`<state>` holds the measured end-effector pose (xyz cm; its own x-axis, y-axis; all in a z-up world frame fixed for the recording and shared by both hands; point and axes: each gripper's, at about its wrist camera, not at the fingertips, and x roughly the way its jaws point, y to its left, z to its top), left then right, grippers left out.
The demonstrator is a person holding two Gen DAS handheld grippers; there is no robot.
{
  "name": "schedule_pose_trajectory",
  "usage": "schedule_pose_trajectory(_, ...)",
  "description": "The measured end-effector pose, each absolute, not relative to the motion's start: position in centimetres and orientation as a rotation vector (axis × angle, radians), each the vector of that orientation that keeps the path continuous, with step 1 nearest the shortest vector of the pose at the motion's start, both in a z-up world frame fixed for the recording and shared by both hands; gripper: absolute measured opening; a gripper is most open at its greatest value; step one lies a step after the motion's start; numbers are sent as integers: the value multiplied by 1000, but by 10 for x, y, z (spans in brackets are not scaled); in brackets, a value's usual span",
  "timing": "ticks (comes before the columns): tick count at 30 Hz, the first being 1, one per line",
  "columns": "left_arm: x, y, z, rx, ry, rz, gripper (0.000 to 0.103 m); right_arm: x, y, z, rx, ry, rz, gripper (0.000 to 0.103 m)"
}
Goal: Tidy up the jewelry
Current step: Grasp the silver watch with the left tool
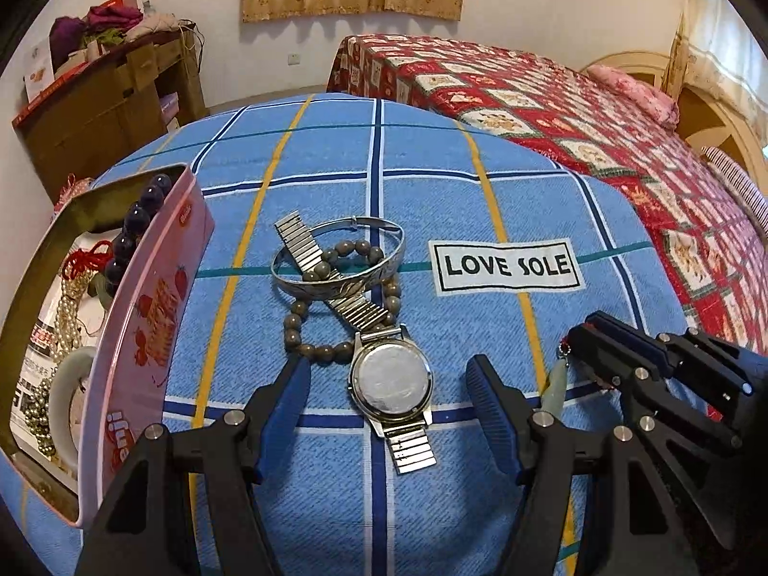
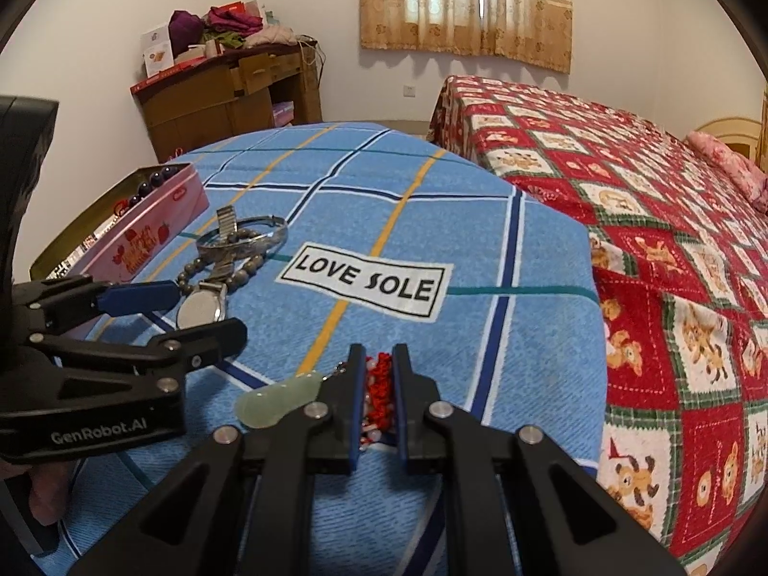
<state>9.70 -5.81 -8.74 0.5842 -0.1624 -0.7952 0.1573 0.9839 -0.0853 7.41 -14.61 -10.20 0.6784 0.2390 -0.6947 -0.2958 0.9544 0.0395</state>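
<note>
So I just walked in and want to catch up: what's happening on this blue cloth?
A person is sorting jewelry with two handheld grippers. The right gripper is shut on the red cord of a jade pendant. The left gripper is open around a face-down watch, which lies with a silver bangle and a bead bracelet. The pink tin already holds other pieces.

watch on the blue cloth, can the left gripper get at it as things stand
Probably yes: the left gripper is open, its fingers either side of the watch, nothing lying over the case. Only its band runs under the silver bangle.
</note>
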Motion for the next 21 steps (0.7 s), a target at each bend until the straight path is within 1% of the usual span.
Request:
schedule_pose_trajectory(1,96,-57,-87,-7,926,-187,51,74,-146,-102,-78,768,301,12)
schedule_pose_trajectory(2,95,-56,-86,0,924,-187,42,74,-146,-102,-77,768,302,12)
schedule_pose_trajectory(4,92,-55,-86,8,924,-206,36,75,-146,-102,-78,767,302,12)
schedule_pose_trajectory(11,69,-49,-75,-2,896,-251,36,75,-146,-101,-70,763,308,12)
schedule_pose_trajectory(21,37,-30,-20,-62,764,-293,36,69,-140,-94,-74,754,355,12)
